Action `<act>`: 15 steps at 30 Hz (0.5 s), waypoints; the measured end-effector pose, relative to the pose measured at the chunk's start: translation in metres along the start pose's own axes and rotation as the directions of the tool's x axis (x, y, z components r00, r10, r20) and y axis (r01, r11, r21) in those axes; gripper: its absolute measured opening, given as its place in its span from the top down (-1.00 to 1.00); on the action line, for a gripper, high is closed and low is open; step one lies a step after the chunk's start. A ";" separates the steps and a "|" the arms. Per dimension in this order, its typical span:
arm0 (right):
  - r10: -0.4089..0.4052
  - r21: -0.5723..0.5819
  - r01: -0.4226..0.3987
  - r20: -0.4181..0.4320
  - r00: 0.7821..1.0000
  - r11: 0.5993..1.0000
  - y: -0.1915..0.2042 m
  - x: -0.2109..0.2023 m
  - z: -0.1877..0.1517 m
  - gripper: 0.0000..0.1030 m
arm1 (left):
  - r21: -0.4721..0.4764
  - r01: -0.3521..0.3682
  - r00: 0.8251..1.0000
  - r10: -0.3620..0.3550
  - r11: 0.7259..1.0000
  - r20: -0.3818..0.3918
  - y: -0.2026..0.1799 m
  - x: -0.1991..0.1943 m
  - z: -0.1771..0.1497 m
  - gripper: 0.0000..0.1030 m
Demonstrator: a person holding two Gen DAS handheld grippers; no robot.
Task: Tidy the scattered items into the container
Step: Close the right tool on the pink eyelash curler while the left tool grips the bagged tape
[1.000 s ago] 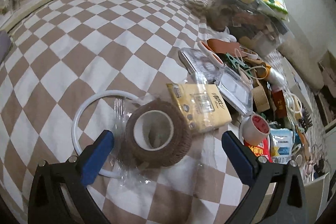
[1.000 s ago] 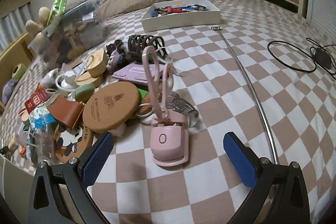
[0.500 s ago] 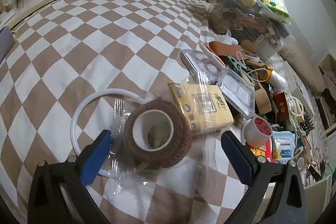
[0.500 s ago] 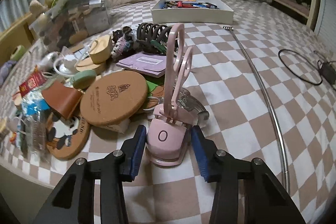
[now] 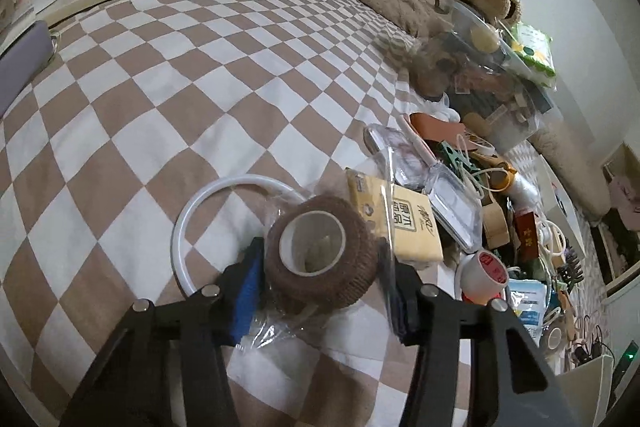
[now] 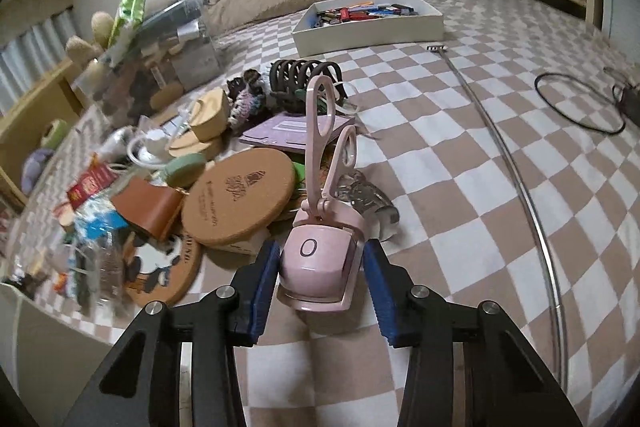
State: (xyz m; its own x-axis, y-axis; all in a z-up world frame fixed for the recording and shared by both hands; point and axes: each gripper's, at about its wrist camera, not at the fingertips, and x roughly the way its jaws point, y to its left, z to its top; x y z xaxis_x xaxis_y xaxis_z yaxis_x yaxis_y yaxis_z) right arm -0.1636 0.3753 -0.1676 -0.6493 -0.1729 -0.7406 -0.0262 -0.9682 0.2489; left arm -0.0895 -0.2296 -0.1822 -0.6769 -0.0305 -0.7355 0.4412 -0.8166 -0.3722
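A brown roll of wrap (image 5: 322, 253), in loose clear plastic, lies on the checked bedspread (image 5: 160, 99). My left gripper (image 5: 322, 269) is closing on it, and its blue pads (image 5: 248, 287) touch the roll on both sides. A pink eyelash curler (image 6: 318, 263) with long loop handles stands upright between the pads of my right gripper (image 6: 322, 259), which is shut on its body. The white open box (image 6: 368, 27), with several small items in it, sits far back on the bed.
A white ring (image 5: 188, 219) lies under the roll, next to a yellow packet (image 5: 408, 227) and a red-printed tape roll (image 5: 484, 271). Cork coasters (image 6: 236, 199), a brown pouch (image 6: 148, 211) and hair clips (image 6: 304, 79) crowd the curler's left. A metal rod (image 6: 516, 171) and black cable (image 6: 576, 103) lie at right.
Both grippers went from wide open to closed around their items: the right on the pink curler first, the left on the brown roll in the last half second. Neither hand shifted much.
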 end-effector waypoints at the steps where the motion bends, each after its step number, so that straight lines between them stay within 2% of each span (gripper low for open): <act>1: 0.012 0.008 -0.012 -0.001 1.000 1.000 0.000 -0.001 0.000 0.14 | 0.007 -0.003 1.000 0.003 1.000 0.003 -0.002 -0.001 0.000 0.01; 11: 0.145 0.073 -0.147 0.028 0.989 0.987 -0.001 -0.019 -0.003 0.15 | 0.063 0.027 0.999 -0.029 0.998 0.033 -0.018 -0.011 -0.008 0.03; 15: 0.168 0.089 -0.169 0.019 0.986 0.982 -0.002 -0.018 -0.004 0.15 | 0.099 0.032 0.998 -0.037 0.995 0.052 -0.030 -0.018 -0.013 0.03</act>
State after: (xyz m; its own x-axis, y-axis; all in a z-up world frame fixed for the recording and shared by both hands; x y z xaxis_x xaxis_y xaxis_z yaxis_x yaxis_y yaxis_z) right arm -0.1491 0.3798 -0.1568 -0.6587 -0.3295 -0.6765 0.0166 -0.9052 0.4247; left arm -0.0833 -0.1974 -0.1653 -0.7221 -0.0301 -0.6911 0.3589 -0.8703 -0.3372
